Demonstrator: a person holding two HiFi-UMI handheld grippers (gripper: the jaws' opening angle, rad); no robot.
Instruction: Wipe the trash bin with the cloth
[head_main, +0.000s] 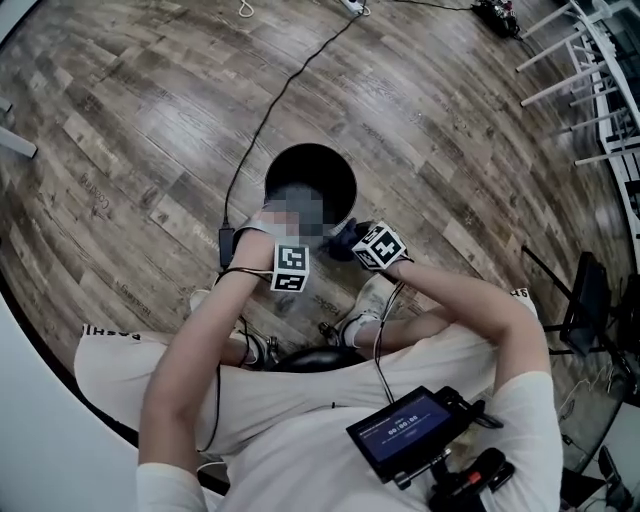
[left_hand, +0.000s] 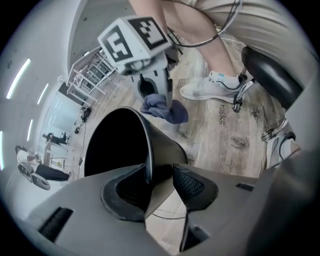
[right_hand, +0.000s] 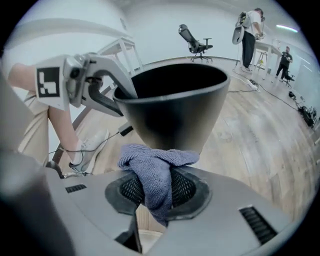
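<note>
the black tapered plastic trash bin (right_hand: 175, 115) is stood upright, mouth upward; its rim is straddled by the parted left gripper (left_hand: 160, 175); a blue-grey cloth (right_hand: 155, 172) is clamped in the right gripper (right_hand: 156, 189).

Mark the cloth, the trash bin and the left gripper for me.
cloth (right_hand: 156, 172): right gripper view, bunched middle between the pads.
trash bin (right_hand: 175, 117): right gripper view, outer wall.
left gripper (left_hand: 160, 170): left gripper view, gap between its fingertips, astride the bin's rim.

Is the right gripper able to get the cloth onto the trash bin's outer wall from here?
Probably yes: the right gripper holds the cloth close to the trash bin wall, nothing between them.
</note>
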